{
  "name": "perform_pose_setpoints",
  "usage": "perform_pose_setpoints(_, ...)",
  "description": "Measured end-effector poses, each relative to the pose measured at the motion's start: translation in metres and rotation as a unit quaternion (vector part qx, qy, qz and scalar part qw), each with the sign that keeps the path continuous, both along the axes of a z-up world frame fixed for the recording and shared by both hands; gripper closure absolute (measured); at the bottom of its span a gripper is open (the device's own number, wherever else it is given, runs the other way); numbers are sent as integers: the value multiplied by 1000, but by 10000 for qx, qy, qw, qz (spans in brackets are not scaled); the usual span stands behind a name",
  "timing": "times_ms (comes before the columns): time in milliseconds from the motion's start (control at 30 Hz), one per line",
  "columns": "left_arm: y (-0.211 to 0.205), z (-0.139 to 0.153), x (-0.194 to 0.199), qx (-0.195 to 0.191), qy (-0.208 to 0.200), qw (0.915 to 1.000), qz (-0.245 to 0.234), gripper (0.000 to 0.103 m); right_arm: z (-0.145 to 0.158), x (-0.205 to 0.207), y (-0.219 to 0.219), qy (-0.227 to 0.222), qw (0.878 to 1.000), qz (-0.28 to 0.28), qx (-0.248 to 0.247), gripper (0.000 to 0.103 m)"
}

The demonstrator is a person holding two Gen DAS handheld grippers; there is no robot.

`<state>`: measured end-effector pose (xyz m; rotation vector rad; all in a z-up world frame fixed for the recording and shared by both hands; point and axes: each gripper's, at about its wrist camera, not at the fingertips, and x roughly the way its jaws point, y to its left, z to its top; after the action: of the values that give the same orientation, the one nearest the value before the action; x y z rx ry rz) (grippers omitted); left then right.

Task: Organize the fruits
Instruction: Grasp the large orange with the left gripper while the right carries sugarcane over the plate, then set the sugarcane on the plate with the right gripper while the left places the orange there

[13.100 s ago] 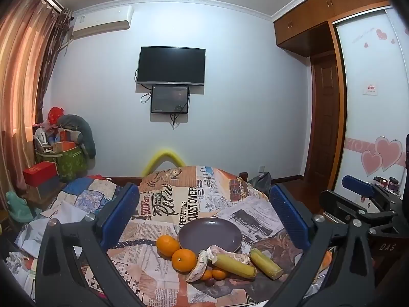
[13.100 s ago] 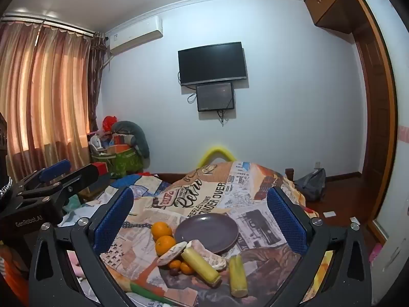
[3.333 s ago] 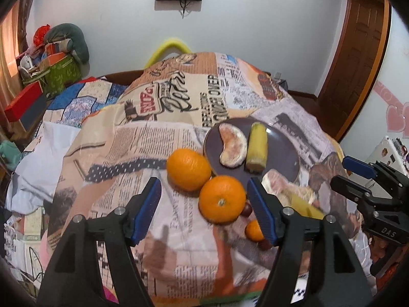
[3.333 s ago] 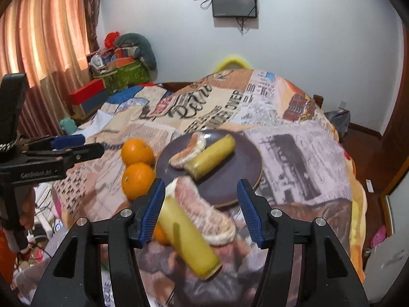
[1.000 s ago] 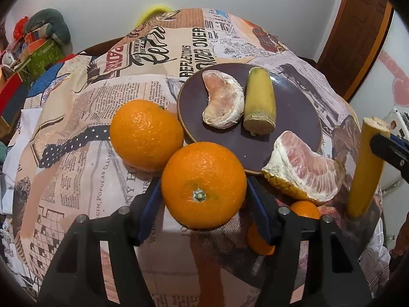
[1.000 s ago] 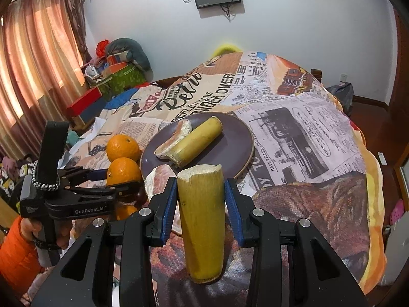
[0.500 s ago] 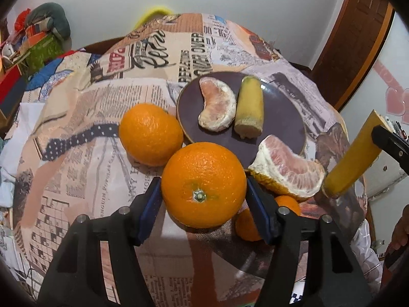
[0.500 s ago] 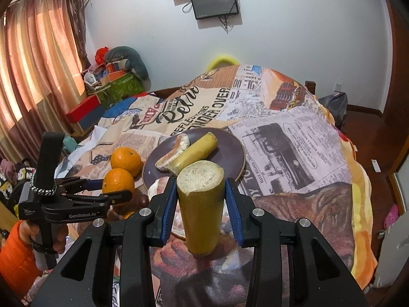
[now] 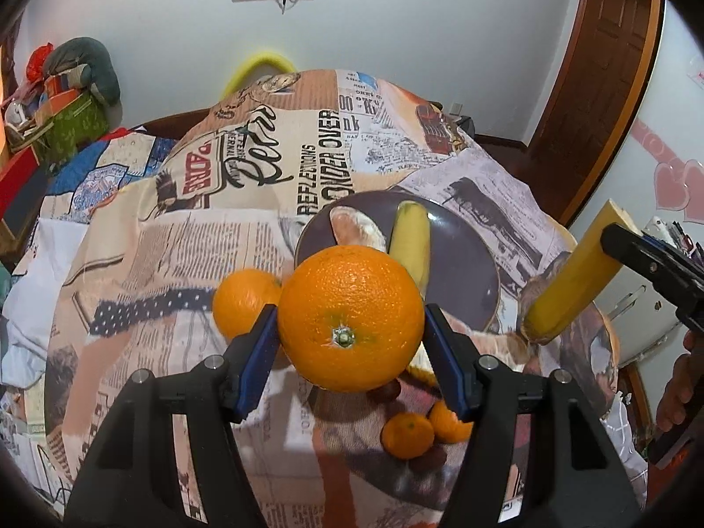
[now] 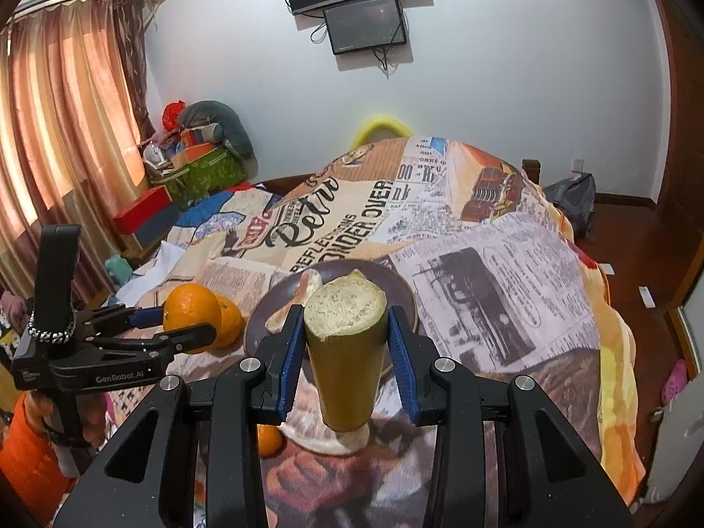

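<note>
Fruit lies around a dark purple plate on a bed under a newspaper-print cover. Above the plate's near edge, the left gripper has its blue fingers clamped on a large orange. To the right of the plate, the right gripper is clamped on a yellow stalk piece with a pale cut end. On the plate lie a pomelo segment and another yellow piece. A second orange sits just left of the plate; two small tangerines lie nearer than it.

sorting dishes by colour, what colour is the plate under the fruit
Dark purple-grey plate, plain with no pattern; clearest in the left wrist view.
</note>
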<state>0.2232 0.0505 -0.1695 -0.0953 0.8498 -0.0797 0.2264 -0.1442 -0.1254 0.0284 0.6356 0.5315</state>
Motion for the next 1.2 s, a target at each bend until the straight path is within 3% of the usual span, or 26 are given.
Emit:
perform_pose_setpoints(300,-3,-19,28,-85,192,9998,-4,39,-6,21,10,40,10000,44,26,69)
perform_pose_setpoints(567,-5,-35,47,-122,351,9993,-6,39,-26,40,24,406,9989,217,110,69)
perform_pose_setpoints(1000,-11,-46,71,21,456,9989,-46,39,-43,72,31,734,9959,256,469,69)
perform_pose_setpoints(1200,-16,-48,74,271,404,9988,-92,39,-49,87,35,780,9957,160,471,69)
